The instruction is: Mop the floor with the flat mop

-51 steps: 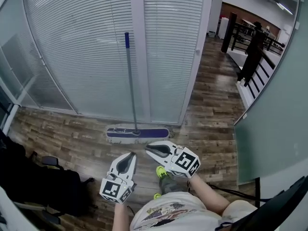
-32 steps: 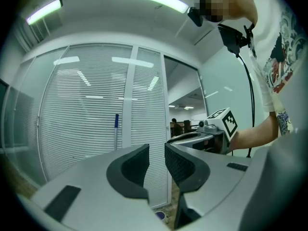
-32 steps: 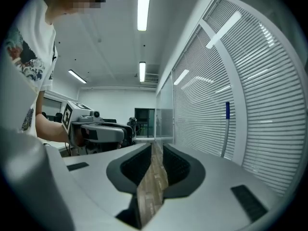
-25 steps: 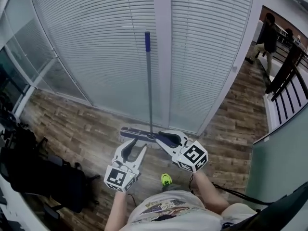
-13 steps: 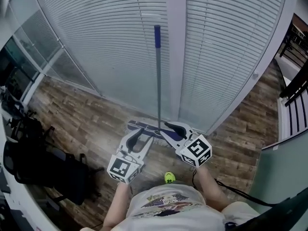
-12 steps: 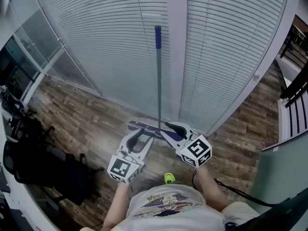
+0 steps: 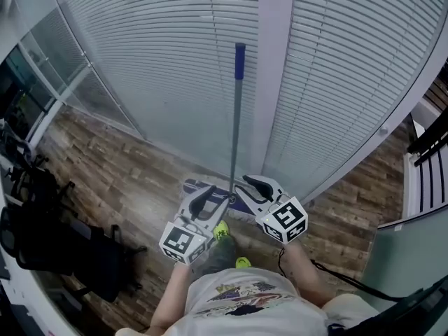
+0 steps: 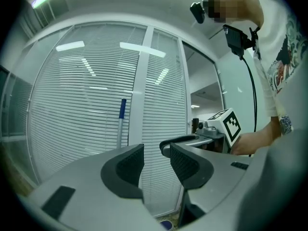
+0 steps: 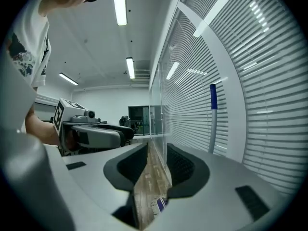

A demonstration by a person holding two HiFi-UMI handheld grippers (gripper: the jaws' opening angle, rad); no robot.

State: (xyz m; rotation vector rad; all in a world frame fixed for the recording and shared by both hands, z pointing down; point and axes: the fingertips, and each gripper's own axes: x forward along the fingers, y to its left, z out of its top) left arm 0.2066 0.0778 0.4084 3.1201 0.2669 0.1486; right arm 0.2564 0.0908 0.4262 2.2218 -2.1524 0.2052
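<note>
The flat mop leans upright against the blind-covered glass wall. Its thin metal shaft (image 7: 234,138) ends in a blue grip (image 7: 239,60), and its purple-edged head (image 7: 190,186) rests on the wood floor. My left gripper (image 7: 205,200) is low and just left of the shaft; my right gripper (image 7: 250,187) is just right of it. Neither touches the mop. Both grippers have just been opening and stand open with nothing between their jaws. The left gripper view (image 8: 156,158) shows the shaft (image 8: 120,129) ahead to the left. The right gripper view (image 9: 156,165) shows the shaft (image 9: 212,124) to the right.
A white frame post (image 7: 274,68) stands right behind the mop in the glass wall (image 7: 154,68). Black chairs and bags (image 7: 63,247) crowd the floor at the left. A dark railing (image 7: 428,131) runs at the right. The person's green shoes (image 7: 222,231) are just behind the grippers.
The person has stepped toward the wall, so the mop now sits closer and both grippers flank its lower shaft. The mop itself has not moved.
</note>
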